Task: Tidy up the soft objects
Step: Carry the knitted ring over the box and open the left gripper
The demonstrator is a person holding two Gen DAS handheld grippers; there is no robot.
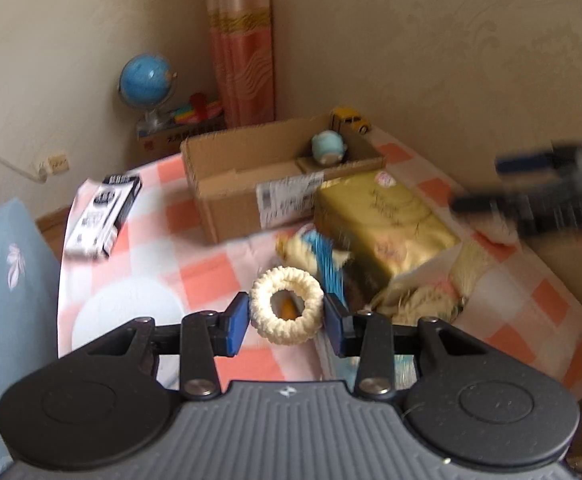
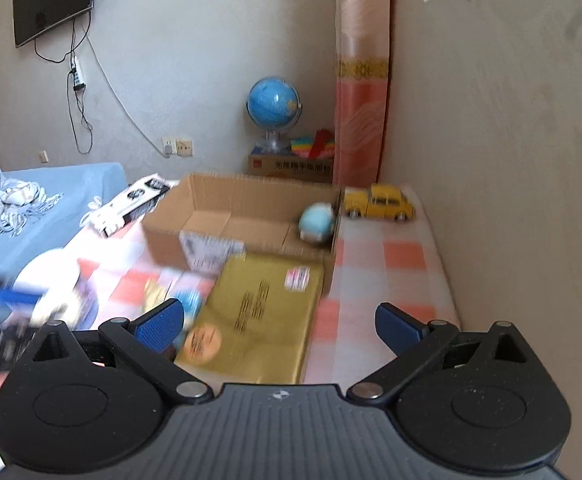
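Clamped between the blue pads of the left gripper (image 1: 286,312) is a cream knitted ring (image 1: 287,305), held upright above the pink-and-white checked cloth (image 1: 195,276) so that its hole faces the camera; something orange shows through the hole but is too blurred to name. Behind the ring lies a heap of soft things, a cream and blue plush (image 1: 315,256) and pale yellow fabric (image 1: 423,292), partly covered by a gold packet (image 1: 383,224) that leans across them, so their shapes cannot be sorted out. An open cardboard box (image 1: 227,176) stands beyond, touching the packet's far edge, with a light blue plush ball (image 1: 328,147) in its right-hand end and bare floor across the rest of it. Wide apart and holding nothing stands the right gripper (image 2: 279,320), hovering over the near end of the gold packet (image 2: 263,312); in the left view it appears only as a dark smear (image 1: 551,196) at the right edge. A yellow toy car (image 2: 379,202) sits just beside the box's far right corner, close to the wall. To the right of the box and packet the checked cloth (image 2: 391,264) runs bare to the wall. A black-and-white carton (image 1: 103,216) lies near the cloth's left edge, well apart from the box, and a globe (image 1: 147,80) stands in the far corner beside the curtain (image 1: 243,60).
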